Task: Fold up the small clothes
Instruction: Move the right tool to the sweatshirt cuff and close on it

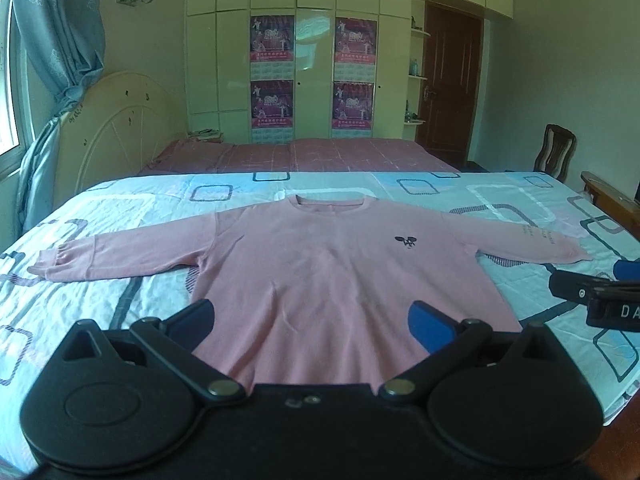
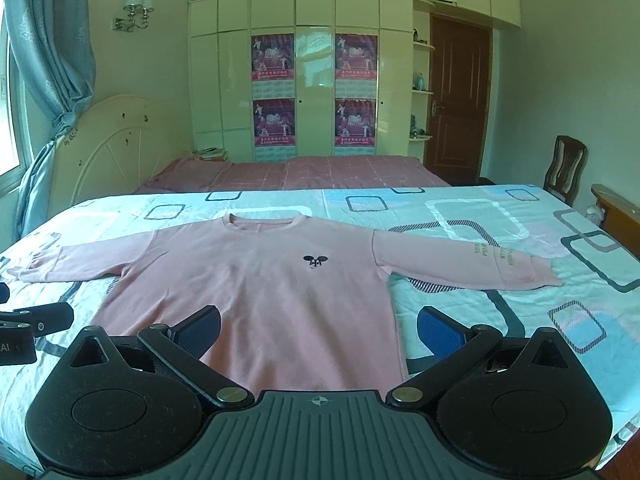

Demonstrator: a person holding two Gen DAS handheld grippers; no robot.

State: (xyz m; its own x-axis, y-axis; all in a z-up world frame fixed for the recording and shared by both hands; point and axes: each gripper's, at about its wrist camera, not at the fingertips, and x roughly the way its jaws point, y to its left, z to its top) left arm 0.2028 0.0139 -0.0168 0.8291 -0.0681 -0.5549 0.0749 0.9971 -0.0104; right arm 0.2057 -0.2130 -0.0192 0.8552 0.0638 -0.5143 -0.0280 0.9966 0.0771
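A small pink long-sleeved sweatshirt (image 1: pixel 320 264) lies flat, face up, on the bed, sleeves spread out to both sides, neckline at the far side. It also shows in the right wrist view (image 2: pixel 260 288). My left gripper (image 1: pixel 312 326) is open and empty, hovering over the shirt's near hem. My right gripper (image 2: pixel 318 330) is open and empty over the hem's right corner. Each gripper's side shows at the edge of the other's view: the right one in the left wrist view (image 1: pixel 596 292), the left one in the right wrist view (image 2: pixel 28 328).
The bed sheet (image 2: pixel 480 220) is light blue and white with square patterns. A second bed with a pink cover (image 1: pixel 300 154) lies beyond. A wardrobe (image 1: pixel 312 60), a door (image 1: pixel 452 80), a wooden chair (image 1: pixel 554 152) and a curtained window (image 1: pixel 48 40) surround the room.
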